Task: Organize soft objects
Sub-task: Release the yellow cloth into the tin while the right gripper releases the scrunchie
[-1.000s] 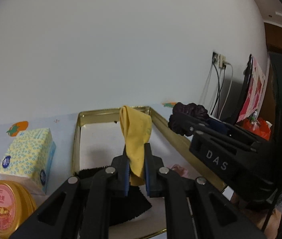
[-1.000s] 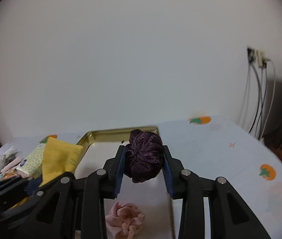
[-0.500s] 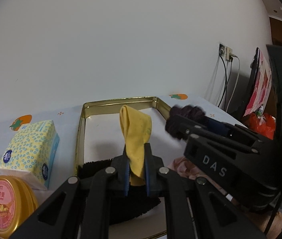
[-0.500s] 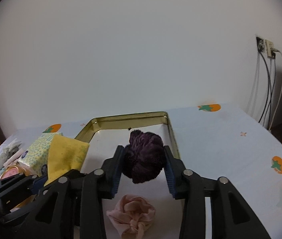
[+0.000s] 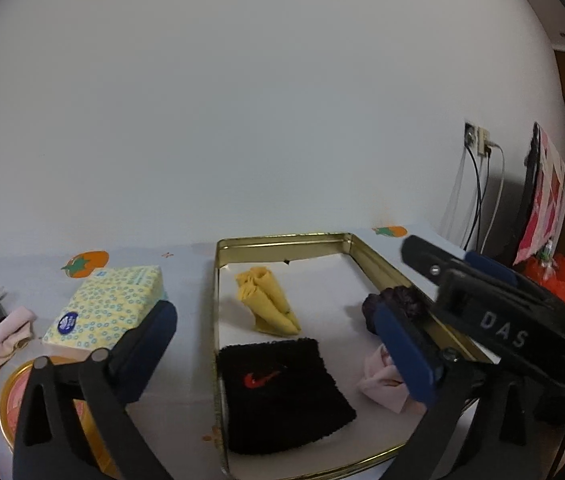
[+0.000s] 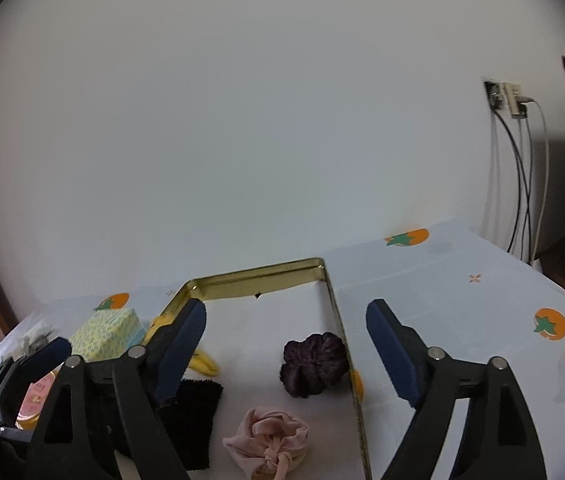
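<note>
A gold-rimmed tray holds a folded yellow cloth, a black wristband, a pink knotted cloth and a dark purple scrunchie by its right wall. My left gripper is open and empty above the tray's near end. My right gripper is open and empty above the scrunchie. The right wrist view also shows the tray, the pink cloth, the wristband and part of the yellow cloth.
A tissue pack and a round gold tin sit left of the tray, with small cloths at the far left. Cables hang from a wall socket at the right. The tablecloth extends right of the tray.
Both grippers have opened. The yellow cloth dropped from the left gripper into the tray's far left; the purple scrunchie dropped from the right gripper beside the tray's right wall.
</note>
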{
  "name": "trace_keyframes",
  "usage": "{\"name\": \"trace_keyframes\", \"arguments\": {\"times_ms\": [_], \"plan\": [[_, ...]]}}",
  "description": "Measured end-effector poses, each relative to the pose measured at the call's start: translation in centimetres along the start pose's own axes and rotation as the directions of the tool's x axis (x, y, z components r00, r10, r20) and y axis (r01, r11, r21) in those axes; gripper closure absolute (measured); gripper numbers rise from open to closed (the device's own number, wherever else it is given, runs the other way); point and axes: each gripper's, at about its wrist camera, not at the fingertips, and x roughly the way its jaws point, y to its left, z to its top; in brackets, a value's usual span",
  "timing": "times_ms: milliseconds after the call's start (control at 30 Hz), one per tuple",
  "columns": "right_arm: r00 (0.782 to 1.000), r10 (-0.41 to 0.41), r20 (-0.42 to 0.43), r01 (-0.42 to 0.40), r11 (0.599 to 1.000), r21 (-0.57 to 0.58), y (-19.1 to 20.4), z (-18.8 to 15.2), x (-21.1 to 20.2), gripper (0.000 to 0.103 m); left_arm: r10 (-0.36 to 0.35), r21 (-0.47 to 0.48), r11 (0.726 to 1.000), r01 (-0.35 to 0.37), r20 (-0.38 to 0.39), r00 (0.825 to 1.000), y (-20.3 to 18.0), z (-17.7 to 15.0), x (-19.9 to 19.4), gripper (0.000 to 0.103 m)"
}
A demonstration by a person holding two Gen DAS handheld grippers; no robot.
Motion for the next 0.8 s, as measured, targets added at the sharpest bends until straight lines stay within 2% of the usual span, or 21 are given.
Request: {"name": "trace_keyframes", "arguments": {"times_ms": [167, 233, 300, 333, 400, 500, 667, 733, 800], "plan": [[0.998, -0.039, 0.048, 0.040, 0.999, -0.017, 0.3, 0.1, -0.7, 0.018, 0.048, -0.042, 0.998, -0.047, 0.024, 0.999, 1.4, 0.1, -0.3, 0.001], [0.990, -0.070, 0.119, 0.072, 0.997, -0.017, 0.2, 0.2, -1.7, 0.018, 0.069, -0.066, 0.996, -0.065, 0.052, 0.996, 2.1, 0.2, -0.8, 0.001], [0.978, -0.090, 0.188, 0.093, 0.996, -0.010, 0.3, -0.1, -2.6, 0.011, 0.109, -0.084, 0.991, -0.103, 0.067, 0.992, 2.6, 0.2, -1.1, 0.001], [0.973, -0.098, 0.209, 0.101, 0.995, -0.007, 0.3, -0.1, -2.8, 0.007, 0.141, -0.094, 0.987, -0.134, 0.078, 0.987, 2.9, 0.2, -1.3, 0.001], [0.968, -0.107, 0.228, 0.111, 0.994, -0.004, 0.3, 0.0, -3.2, 0.007, 0.196, -0.097, 0.978, -0.186, 0.102, 0.975, 3.3, 0.3, -1.5, 0.001], [0.964, -0.109, 0.242, 0.113, 0.994, -0.004, 0.2, 0.1, -3.4, 0.007, 0.291, -0.086, 0.956, -0.281, 0.145, 0.946, 3.6, 0.2, -2.1, 0.001], [0.957, -0.121, 0.265, 0.133, 0.991, -0.025, 0.7, 0.0, -3.9, 0.007, 0.369, -0.049, 0.929, -0.366, 0.181, 0.912, 3.8, 0.0, -2.1, 0.001], [0.955, -0.121, 0.271, 0.132, 0.991, -0.024, 0.7, 0.0, -4.3, 0.007, 0.380, -0.035, 0.924, -0.380, 0.180, 0.907, 3.5, -0.1, -2.0, 0.001], [0.953, -0.123, 0.277, 0.132, 0.991, -0.015, 0.6, -0.1, -4.6, 0.007, 0.370, -0.035, 0.928, -0.370, 0.169, 0.913, 3.7, -0.1, -1.9, 0.001]]}}
